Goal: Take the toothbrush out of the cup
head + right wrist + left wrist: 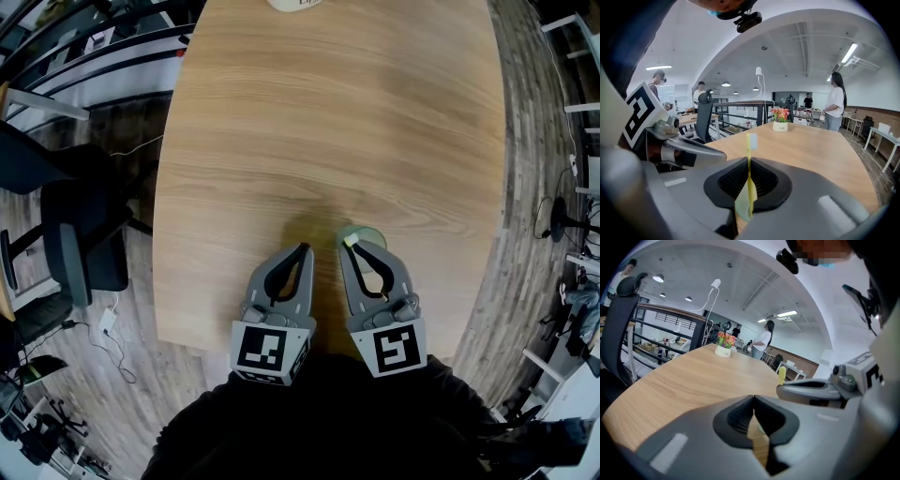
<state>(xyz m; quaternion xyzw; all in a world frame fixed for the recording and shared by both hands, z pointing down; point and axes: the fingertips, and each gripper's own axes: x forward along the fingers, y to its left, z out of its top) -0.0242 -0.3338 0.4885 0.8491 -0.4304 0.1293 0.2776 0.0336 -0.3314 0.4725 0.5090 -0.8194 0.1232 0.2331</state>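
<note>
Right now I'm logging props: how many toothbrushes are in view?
1: the yellow toothbrush, upright, gripped in the right gripper over the green cup. The cup's inside is mostly hidden.

- One yellow toothbrush point(749, 180).
- One green cup point(369, 232).
- Two tongs: left tongs point(302, 250), right tongs point(351, 246).
- One wooden desk point(328, 112).
- One white flowerpot point(780, 126).

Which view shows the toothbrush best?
Right gripper view: the yellow toothbrush stands upright between its shut jaws, bristle head and handle clear. Head view shows only its tip above the green cup. Left gripper view shows just a small yellow end.
</note>
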